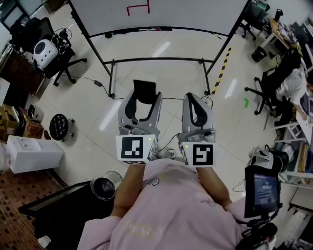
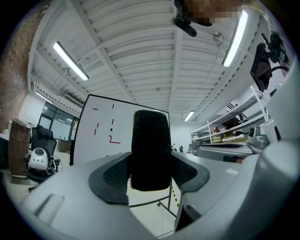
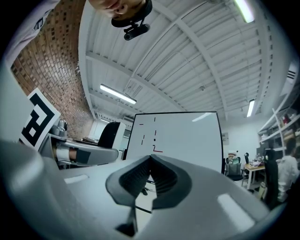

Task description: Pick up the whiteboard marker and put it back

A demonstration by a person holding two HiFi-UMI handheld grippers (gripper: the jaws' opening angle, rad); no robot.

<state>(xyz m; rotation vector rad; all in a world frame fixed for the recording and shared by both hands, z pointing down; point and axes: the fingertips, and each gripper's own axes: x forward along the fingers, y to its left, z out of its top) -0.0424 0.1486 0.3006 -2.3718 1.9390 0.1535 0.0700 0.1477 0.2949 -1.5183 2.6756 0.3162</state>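
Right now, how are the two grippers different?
The left gripper has its jaws apart, clamped on a black block; the right gripper has its jaws shut together, empty. From above, the left gripper looks wide and the right gripper narrow. Both are grey and point at the whiteboard.

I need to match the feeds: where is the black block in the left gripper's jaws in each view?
Head view: the black block is upper centre, between the left gripper's jaws.
Left gripper view: dead centre, upright between the jaws.
Right gripper view: left of centre, apparently the dark shape beside the whiteboard's left edge.
Shared landmark: the whiteboard with red marks, top of the head view, behind the block in the left gripper view.
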